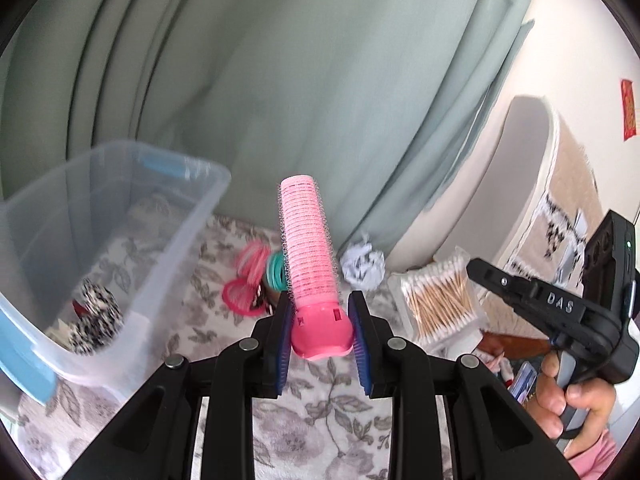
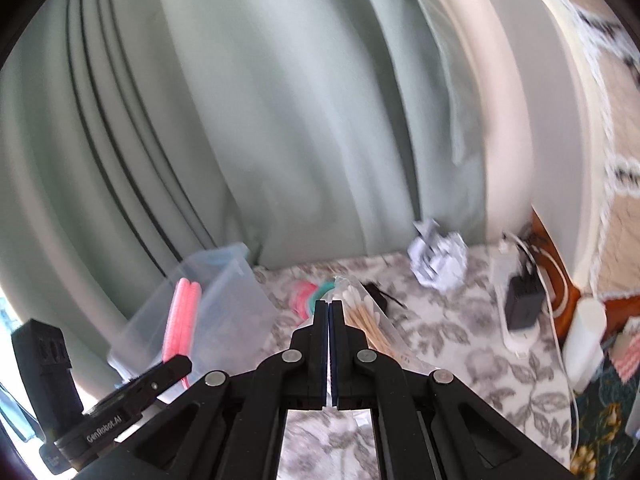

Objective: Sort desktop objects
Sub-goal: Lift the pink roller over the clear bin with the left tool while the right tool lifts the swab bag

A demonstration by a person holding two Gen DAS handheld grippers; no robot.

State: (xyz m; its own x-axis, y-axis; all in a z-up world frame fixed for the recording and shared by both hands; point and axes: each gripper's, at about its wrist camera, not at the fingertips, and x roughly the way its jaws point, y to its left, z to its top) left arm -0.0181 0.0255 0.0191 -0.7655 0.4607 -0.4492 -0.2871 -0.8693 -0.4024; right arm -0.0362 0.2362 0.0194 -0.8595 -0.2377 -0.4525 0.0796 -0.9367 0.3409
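Pinched only at its smooth base by the left hand-held gripper [image 1: 322,330], the upright pink bristly plastic hair roller [image 1: 310,256] could pivot and drop short of the clear plastic bin [image 1: 120,216] at ten o'clock; the right hand-held gripper [image 2: 329,312] is pressed together, empty.

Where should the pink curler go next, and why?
Probably a short swing to the left, over the clear plastic bin. The left tool grips the pink hair curler by its base, lifted above the flowered cloth, and the bin sits open just to its left with other small things already inside. The right tool is shut.
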